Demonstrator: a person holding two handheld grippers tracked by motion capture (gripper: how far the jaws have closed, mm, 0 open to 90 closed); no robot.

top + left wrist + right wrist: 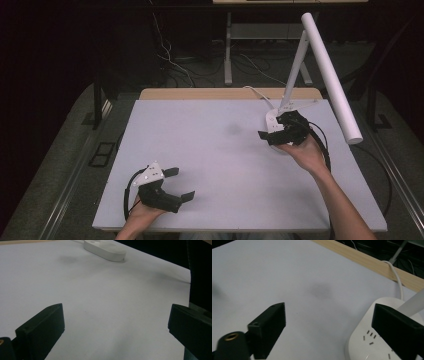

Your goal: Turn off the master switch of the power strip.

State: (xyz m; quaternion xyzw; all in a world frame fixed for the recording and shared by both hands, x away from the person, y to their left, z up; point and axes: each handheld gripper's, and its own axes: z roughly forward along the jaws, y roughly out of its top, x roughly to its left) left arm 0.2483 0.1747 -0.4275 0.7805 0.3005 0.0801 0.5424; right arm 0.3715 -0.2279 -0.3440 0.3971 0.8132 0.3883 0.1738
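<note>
The desk lamp [320, 75] stands at the far right of the bench [210, 150], its oval white base [272, 121] flat on the white surface and its cord [395, 275] running off over the wooden far edge; this placement appears to keep the cord clear of the work area. From the base a slim stem rises to a long tubular head that slants down to the right, out over the bench edge. The right claw [272, 135] is positioned directly at the near side of the base. In the right gripper view its jaws are spread wide with nothing between them; one jaw lies over the top of the base, where small grey control markings [369, 336] are printed, but contact cannot be confirmed. This position suggests work on the controls, with no grip on the lamp. The left claw [181, 184] is located well away from the base, toward the near left of the bench, low over the surface. Its jaws are likewise spread, holding nothing, with bare white surface between them; the base lies far ahead in the left gripper view. This posture is judged to be a standby position.
</note>
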